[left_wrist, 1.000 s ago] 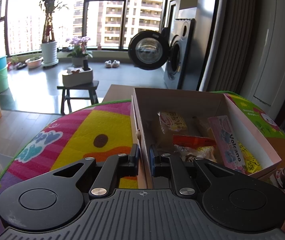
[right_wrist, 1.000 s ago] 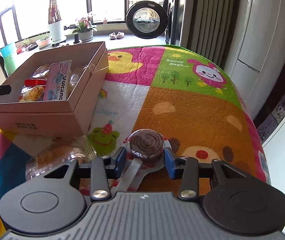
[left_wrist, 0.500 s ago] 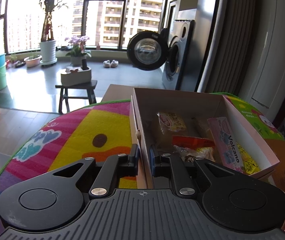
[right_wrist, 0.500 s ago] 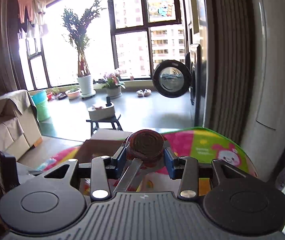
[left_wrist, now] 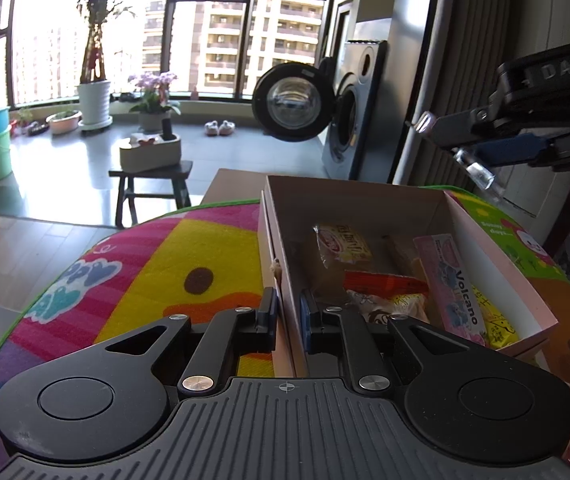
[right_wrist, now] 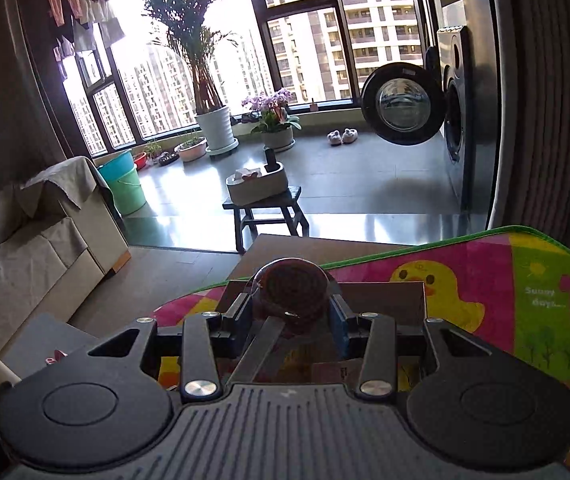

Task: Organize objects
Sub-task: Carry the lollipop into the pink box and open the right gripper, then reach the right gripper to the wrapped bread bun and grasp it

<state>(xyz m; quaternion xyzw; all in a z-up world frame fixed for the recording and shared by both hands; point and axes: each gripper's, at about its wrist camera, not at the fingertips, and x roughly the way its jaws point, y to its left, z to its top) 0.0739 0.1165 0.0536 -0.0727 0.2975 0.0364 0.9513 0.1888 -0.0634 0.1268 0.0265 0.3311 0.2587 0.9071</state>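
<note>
A pink cardboard box [left_wrist: 497,256] sits on a colourful play mat [left_wrist: 173,264]. It holds several snack packets, among them a pink "Volcano" pack [left_wrist: 451,284]. My left gripper [left_wrist: 288,312] is shut on the box's near left wall. My right gripper [right_wrist: 292,312] is shut on a wrapped brown spiral lollipop [right_wrist: 293,292], held in the air above the box [right_wrist: 385,300]. In the left wrist view the right gripper [left_wrist: 481,148] comes in from the upper right over the box, with clear wrapper showing at its tip.
The mat [right_wrist: 485,280] covers a table whose far edge is just past the box. Beyond it are a dark wooden stool [right_wrist: 265,212] with a white container, a washing machine [right_wrist: 445,120] with its door open, potted plants and a sofa [right_wrist: 25,232].
My right gripper has lifted the lollipop off the mat and carried it left, over the box; it now shows in the left wrist view. The left gripper has kept its hold.
</note>
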